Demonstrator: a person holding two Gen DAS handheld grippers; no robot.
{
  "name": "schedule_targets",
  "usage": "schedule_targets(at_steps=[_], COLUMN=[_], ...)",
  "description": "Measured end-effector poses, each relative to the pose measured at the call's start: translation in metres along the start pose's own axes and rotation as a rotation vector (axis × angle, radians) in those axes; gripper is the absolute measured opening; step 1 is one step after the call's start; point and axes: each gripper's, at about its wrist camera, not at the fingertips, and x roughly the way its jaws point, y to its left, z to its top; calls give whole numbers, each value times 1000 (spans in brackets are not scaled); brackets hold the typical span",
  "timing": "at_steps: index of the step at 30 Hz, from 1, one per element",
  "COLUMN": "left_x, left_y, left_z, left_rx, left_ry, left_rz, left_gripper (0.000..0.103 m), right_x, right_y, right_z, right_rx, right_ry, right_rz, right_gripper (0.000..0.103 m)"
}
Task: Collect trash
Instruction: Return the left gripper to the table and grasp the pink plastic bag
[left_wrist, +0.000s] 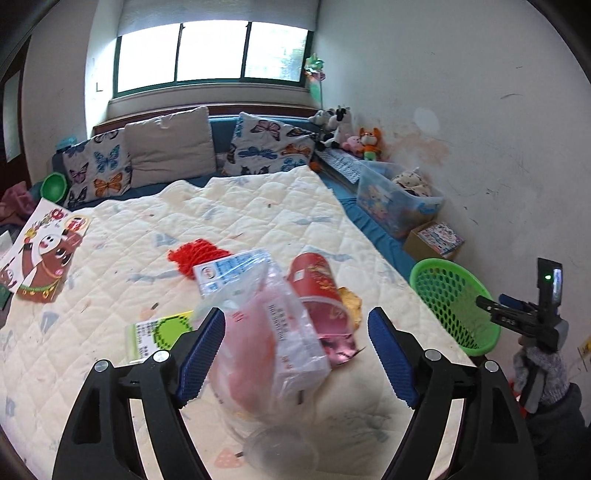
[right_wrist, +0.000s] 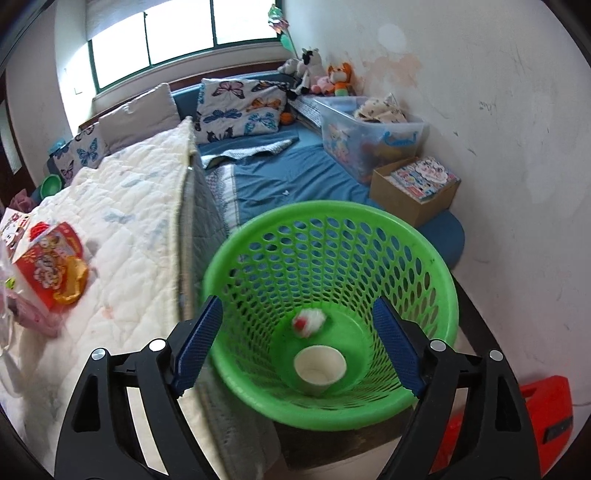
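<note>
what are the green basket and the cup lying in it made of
The round green perforated basket looks like moulded plastic: glossy, uniformly coloured, with regular oval holes in its wall. The small off-white cup at its bottom seems to be paper, judging by its matte surface and thin rolled rim, though foam cannot be ruled out.

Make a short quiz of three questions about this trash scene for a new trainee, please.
1. True or false: the green basket already holds a white paper cup.
2. Which is between the left gripper fingers? A) clear plastic bag B) orange fox toy C) butterfly pillow
3. Fill in: the right gripper hovers open above the ____.

Key: 1 true; 2 A; 3 basket.
</note>
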Motion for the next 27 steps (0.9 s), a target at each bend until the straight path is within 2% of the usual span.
schedule_targets(at_steps=[13,22,27], left_x=[24,37,41], left_y=[27,42,45], left_z=[-13,-15,-15], left_rx=[-53,-71,-76], left_ry=[49,66,74], left_rz=[39,12,-8], left_gripper=[78,71,63], right_x=[-43,-54,-53], right_y=[60,97,111], right_z=[-4,-13,-16], right_rx=[-72,-132,-148], right_ry=[-57,-65,-57], right_rz=[126,191,216], right_gripper=[85,86,86])
